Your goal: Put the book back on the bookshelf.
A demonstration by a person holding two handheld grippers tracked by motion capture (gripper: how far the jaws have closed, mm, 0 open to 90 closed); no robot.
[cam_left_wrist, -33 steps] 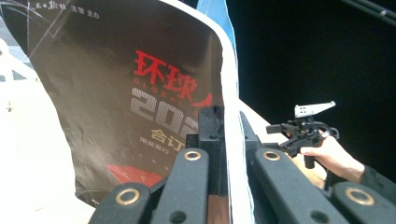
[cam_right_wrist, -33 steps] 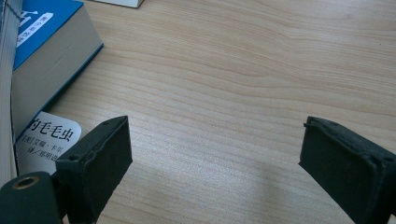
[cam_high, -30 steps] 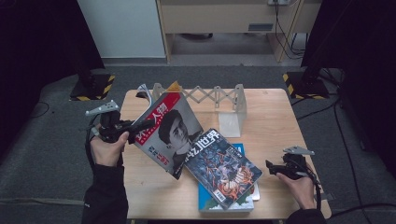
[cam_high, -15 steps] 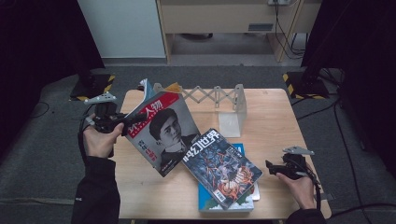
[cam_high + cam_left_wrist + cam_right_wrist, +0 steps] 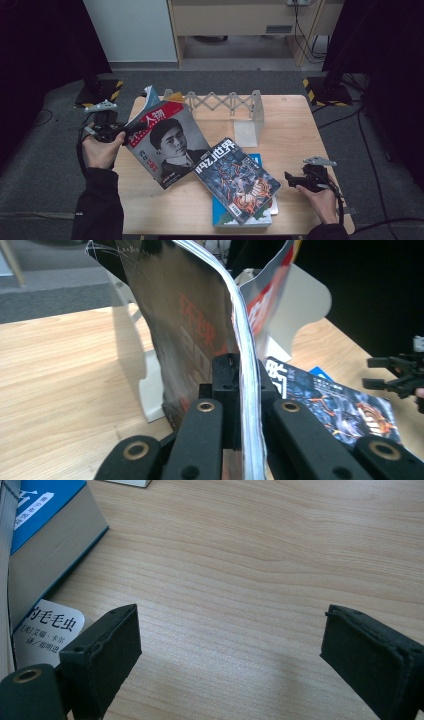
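Note:
A magazine with a portrait cover (image 5: 170, 145) is held tilted over the left part of the wooden table (image 5: 300, 125). My left gripper (image 5: 125, 131) is shut on its left edge. In the left gripper view the jaws (image 5: 245, 390) pinch the magazine's page edge (image 5: 200, 315), which rises between them. A second magazine with a comic cover (image 5: 237, 177) lies on a blue book (image 5: 220, 215) at the front middle. My right gripper (image 5: 292, 177) rests near the front right edge, open. In the right gripper view nothing is between its pads (image 5: 230, 645), just bare wood.
A white expanding file rack (image 5: 225, 102) stands along the table's back edge, with one magazine leaning at its left end. The thick blue book (image 5: 45, 525) lies left of the right gripper's jaws, with a white booklet (image 5: 47, 630) under it. Dark floor surrounds the table.
My left gripper has carried the portrait magazine a little to the left and toward the rack. The right gripper and the comic magazine have stayed put.

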